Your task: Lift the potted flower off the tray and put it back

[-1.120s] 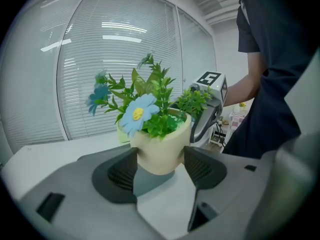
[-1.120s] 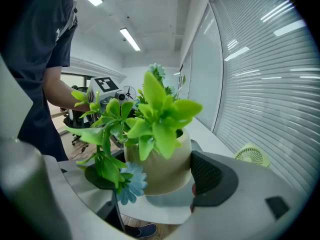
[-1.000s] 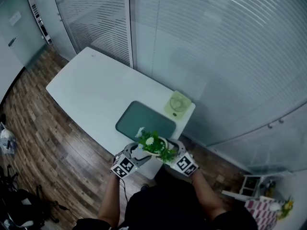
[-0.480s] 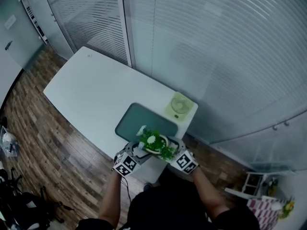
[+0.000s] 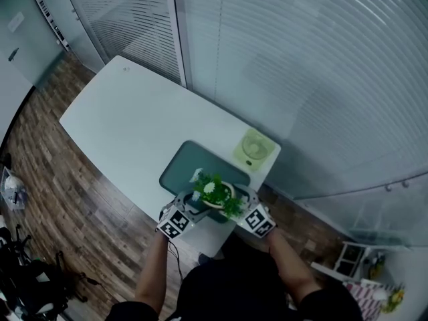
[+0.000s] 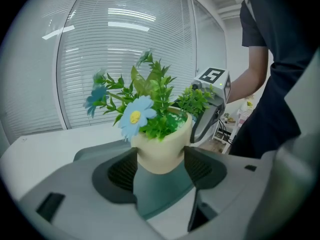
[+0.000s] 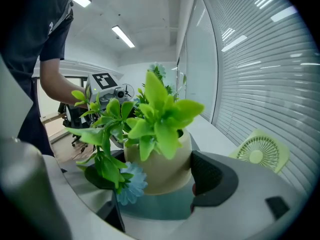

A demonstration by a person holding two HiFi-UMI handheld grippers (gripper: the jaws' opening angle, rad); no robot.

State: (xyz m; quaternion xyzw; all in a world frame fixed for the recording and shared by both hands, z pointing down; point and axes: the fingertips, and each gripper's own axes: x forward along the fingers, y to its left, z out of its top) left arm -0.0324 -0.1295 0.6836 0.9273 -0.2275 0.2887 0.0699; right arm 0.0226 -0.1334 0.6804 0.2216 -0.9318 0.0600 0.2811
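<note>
Now forward, potted flower point(image 5: 215, 194) above tray point(image 5: 192, 166)

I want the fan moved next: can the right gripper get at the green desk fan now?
Probably not yet: the right gripper is clamped on the potted flower. Once freed, the fan lies close, beyond the tray.

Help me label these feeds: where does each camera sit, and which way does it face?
Head view: on the head, facing steeply down at table, tray and pot; shows both forearms, left gripper, right gripper.
Left gripper view: on that gripper, facing along its fingers at the pot; shows the right arm.
Right gripper view: likewise, from the pot's opposite side; shows the left arm.
Shared: all see the pot.
</note>
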